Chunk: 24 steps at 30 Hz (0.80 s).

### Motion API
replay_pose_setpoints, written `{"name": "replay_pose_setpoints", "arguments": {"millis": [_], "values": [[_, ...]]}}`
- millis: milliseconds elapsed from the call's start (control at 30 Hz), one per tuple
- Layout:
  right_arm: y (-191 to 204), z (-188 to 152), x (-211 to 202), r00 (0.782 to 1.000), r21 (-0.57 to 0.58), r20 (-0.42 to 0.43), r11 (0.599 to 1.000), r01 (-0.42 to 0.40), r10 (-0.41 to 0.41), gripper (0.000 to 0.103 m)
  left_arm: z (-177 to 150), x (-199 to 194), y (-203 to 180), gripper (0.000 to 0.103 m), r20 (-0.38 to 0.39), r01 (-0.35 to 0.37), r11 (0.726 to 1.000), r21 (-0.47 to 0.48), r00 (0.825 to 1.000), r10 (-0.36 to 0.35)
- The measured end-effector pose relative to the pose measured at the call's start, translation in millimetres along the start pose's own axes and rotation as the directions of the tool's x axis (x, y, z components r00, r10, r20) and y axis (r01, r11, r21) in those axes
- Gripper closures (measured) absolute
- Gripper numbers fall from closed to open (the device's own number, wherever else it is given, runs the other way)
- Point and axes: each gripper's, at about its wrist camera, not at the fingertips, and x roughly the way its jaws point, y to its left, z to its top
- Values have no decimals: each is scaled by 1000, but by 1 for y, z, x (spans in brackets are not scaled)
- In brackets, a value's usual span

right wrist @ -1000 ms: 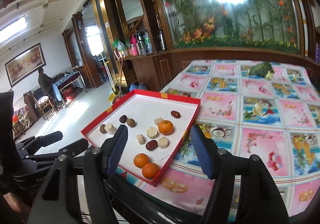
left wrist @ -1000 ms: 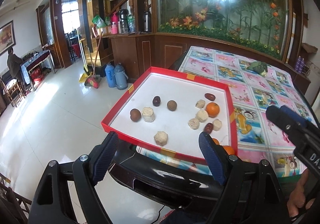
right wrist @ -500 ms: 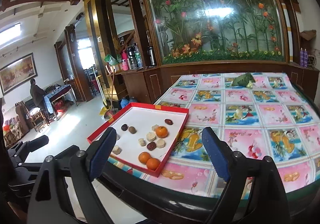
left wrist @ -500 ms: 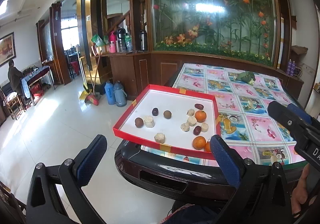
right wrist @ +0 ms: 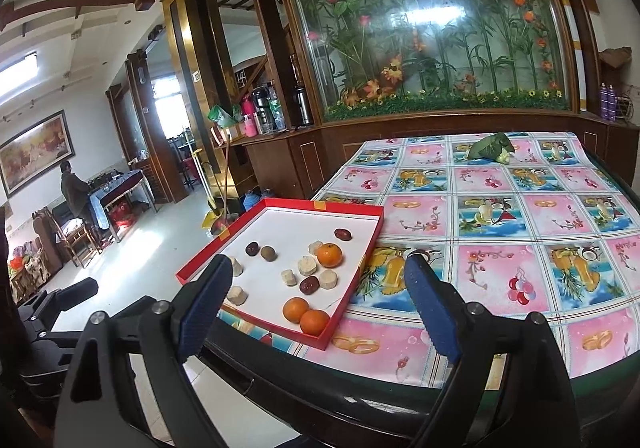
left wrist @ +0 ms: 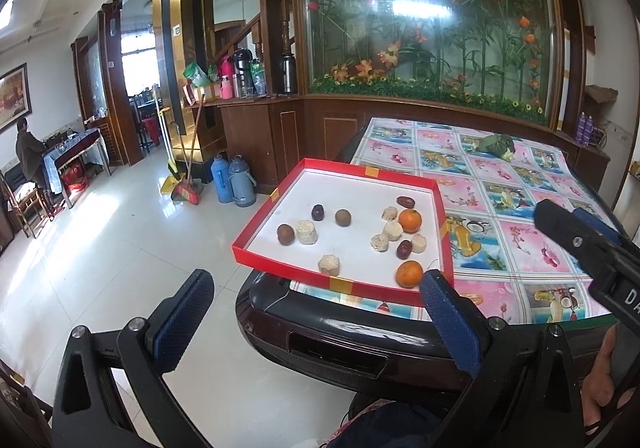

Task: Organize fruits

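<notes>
Bright daylight throughout. White glare patches on the glass flower panel [left wrist: 424,20] behind the bench; sunlit sheen on the floor tiles [left wrist: 100,232] left of the panel. Frames sharp; fisheye bends pillars, dark vignette at corners.

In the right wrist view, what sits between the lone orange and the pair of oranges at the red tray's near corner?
A dark red date and a pale round pastry, side by side on the shallow red cardboard tray, shown in the right wrist view.

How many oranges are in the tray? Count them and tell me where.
3. One orange in the middle of the tray; two more touching in its near corner. None looks hidden.
</notes>
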Motion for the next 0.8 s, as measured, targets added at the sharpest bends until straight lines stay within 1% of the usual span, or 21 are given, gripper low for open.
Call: {"name": "replay_pose_setpoints", "arguments": {"millis": [200,333,500,600,700,800], "values": [[2,-2,0,1000,-5,-10,1000,-8,8,15,0,4,17,0,-10,-6,998,-58,1000,6],[6,-4,2,1000,-10,-21,1000,-14,14,15,0,5,26,0,2,-34,996,-87,999,34],[13,-6,2,1000,-28,-18,999,-21,21,15,0,2,30,0,28,-49,994,-100,998,52],[19,-5,4,1000,-40,-17,999,-27,26,15,1,1,28,0,41,-49,995,-87,998,53],[23,-4,6,1000,-46,-11,999,-23,23,15,2,5,24,0,37,-45,997,-70,998,48],[25,-3,11,1000,-46,-12,999,-16,16,14,2,12,24,0,26,-46,996,-72,999,48]]}}
